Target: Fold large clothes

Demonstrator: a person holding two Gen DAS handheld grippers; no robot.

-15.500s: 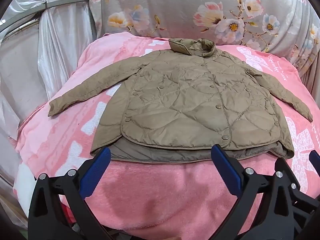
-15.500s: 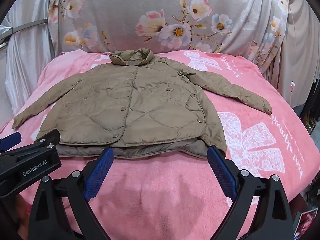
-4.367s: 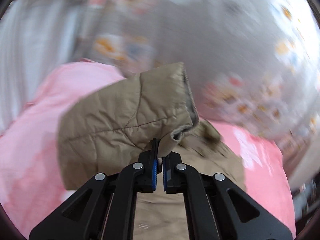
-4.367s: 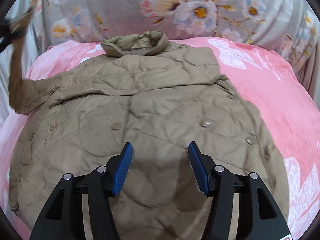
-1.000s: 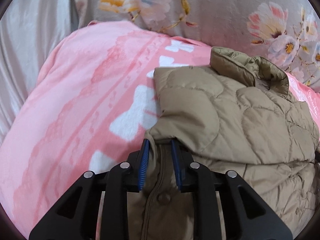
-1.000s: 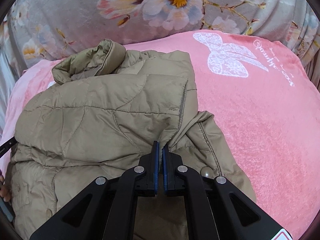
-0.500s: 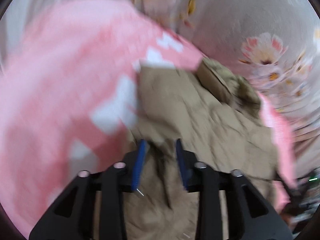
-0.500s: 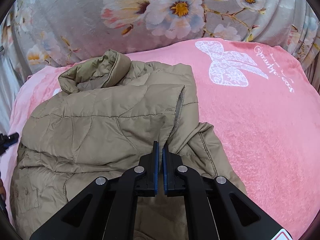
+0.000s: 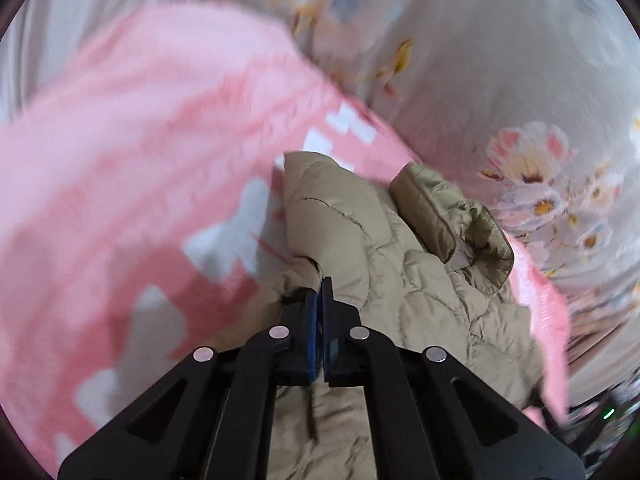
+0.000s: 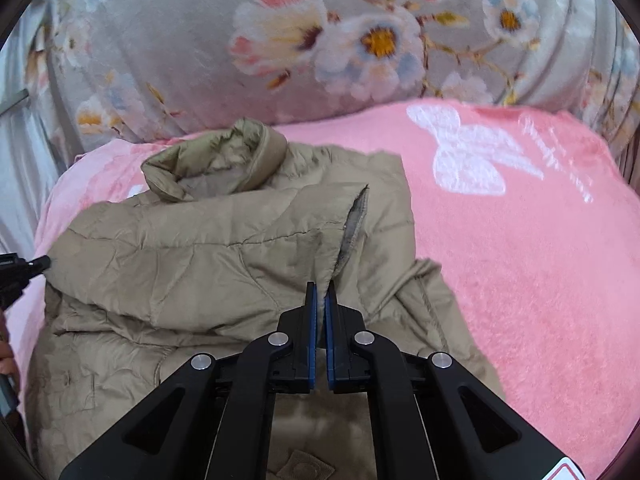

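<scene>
Khaki jacket (image 10: 200, 272), left side newly pinched

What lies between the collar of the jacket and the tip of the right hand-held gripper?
In the right wrist view, a folded-over sleeve of the jacket lies across there, from the collar down to the right hand-held gripper, which pinches its cuff corner.

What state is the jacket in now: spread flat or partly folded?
Partly folded: the jacket has both sleeves laid across its body, one cuff on top, collar standing up.

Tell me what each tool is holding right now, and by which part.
Both tools pinch the tan jacket: the left tool its left edge, the right tool the cuff of the folded sleeve.
</scene>
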